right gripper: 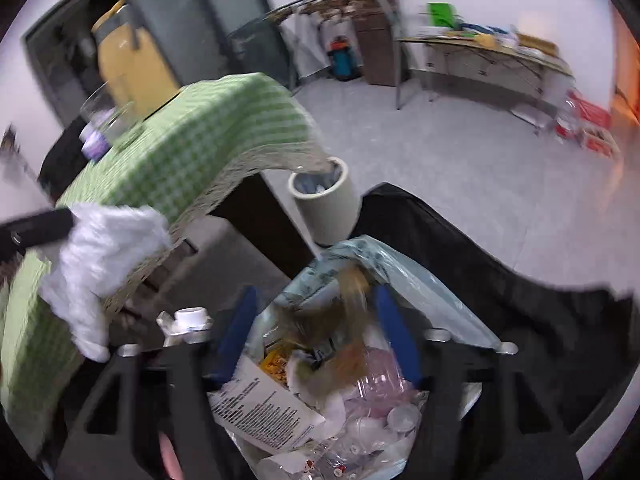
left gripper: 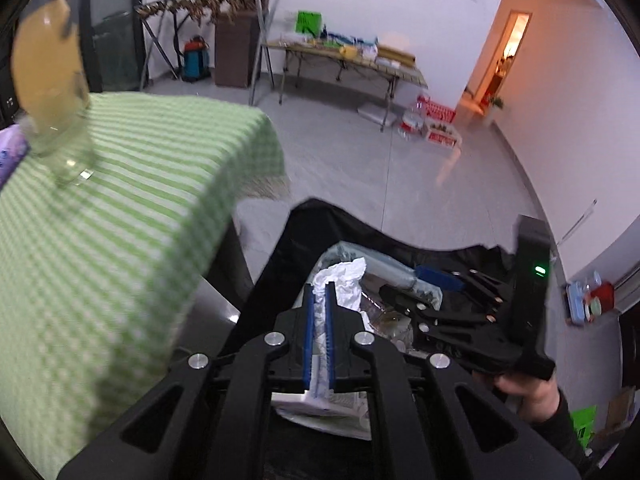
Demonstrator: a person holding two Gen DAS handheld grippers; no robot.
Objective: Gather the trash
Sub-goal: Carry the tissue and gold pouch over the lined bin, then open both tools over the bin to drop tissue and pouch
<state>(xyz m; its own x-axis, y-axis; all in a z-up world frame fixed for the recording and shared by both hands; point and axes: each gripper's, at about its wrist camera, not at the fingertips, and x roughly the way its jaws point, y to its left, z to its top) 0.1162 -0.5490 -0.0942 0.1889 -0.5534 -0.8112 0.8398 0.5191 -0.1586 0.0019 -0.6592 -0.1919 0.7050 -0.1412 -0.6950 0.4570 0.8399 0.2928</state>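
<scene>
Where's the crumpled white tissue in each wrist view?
Left wrist: crumpled white tissue at lower centre, clamped between the left gripper fingers, over the trash bag.
Right wrist: same tissue at left edge, beside the tablecloth.
Shared landmark: green checked tablecloth.

Our left gripper [left gripper: 319, 292] has black arms, silver screws and blue pads. Our right gripper [right gripper: 316, 332] matches. A dark sleeve [left gripper: 560, 432] covers our wrist.

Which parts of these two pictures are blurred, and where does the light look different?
Left wrist view: the green checked tablecloth is smeared, the left gripper and its tissue sharp; orange light fills the doorway. Right wrist view: blurred overall, a brown scrap streaked.
</scene>
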